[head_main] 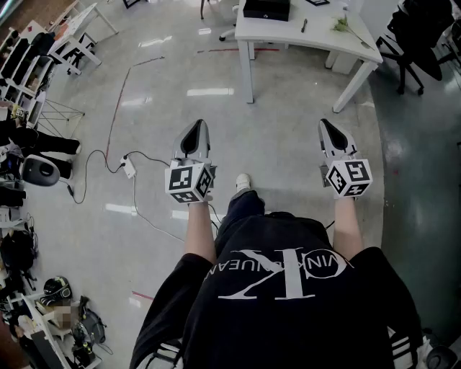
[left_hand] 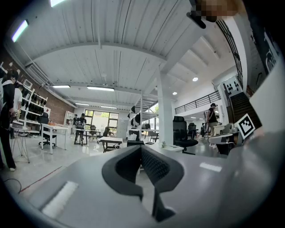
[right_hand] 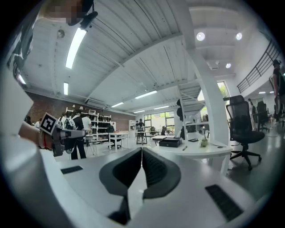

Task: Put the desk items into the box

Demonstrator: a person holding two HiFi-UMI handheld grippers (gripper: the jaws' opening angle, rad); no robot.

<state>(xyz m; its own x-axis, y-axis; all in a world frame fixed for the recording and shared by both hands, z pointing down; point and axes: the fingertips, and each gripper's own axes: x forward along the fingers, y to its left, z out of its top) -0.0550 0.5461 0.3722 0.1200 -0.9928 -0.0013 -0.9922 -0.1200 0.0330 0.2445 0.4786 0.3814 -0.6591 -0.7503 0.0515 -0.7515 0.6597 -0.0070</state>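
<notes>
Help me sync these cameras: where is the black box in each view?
Head view: black box at top centre.
Left gripper view: black box at centre, just above the jaws.
Right gripper view: black box slightly right of centre.
Shared landmark: the white desk under it.

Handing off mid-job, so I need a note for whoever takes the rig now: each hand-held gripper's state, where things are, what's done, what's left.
Left hand-held gripper: shut, empty, held over the floor.
Right hand-held gripper: shut, empty, likewise.
Things: the white desk stands ahead across the floor. The black box sits on it, with a pen and a small green item lying beside the box.
Done: nothing visibly packed; the box's inside can't be seen.
Left: walk to the desk, then put the pen and green item into the box.
</notes>
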